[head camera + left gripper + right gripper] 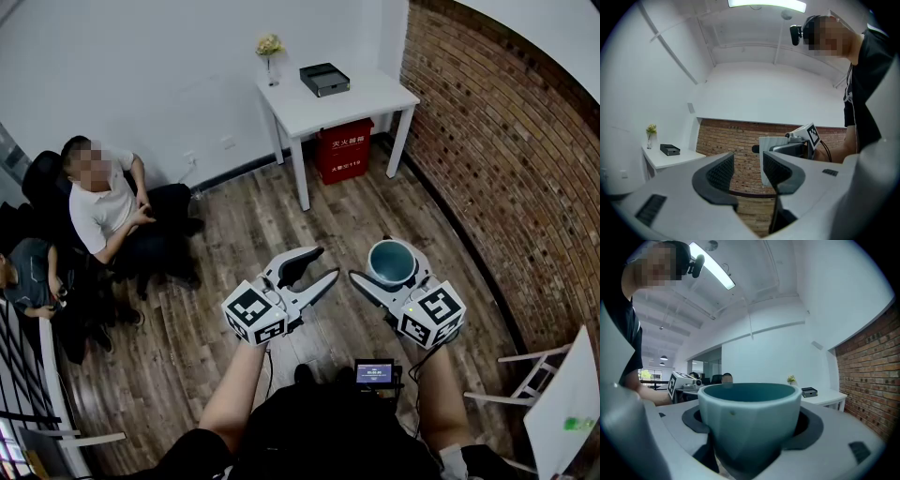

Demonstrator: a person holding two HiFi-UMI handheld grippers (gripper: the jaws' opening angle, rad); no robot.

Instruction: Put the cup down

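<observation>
Clamping the teal cup (749, 420) upright, the right gripper (394, 268) points level; the left gripper (326, 262) stands parted, empty (white print on the red box (343, 152) under the table (375, 96): illegible).

Bright, ceiling strip light (766, 3) overhead; fisheye-warped edges.

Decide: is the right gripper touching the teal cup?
Touching. The right gripper view shows the right gripper clamped on the cup, its dark pads against both sides.
</observation>
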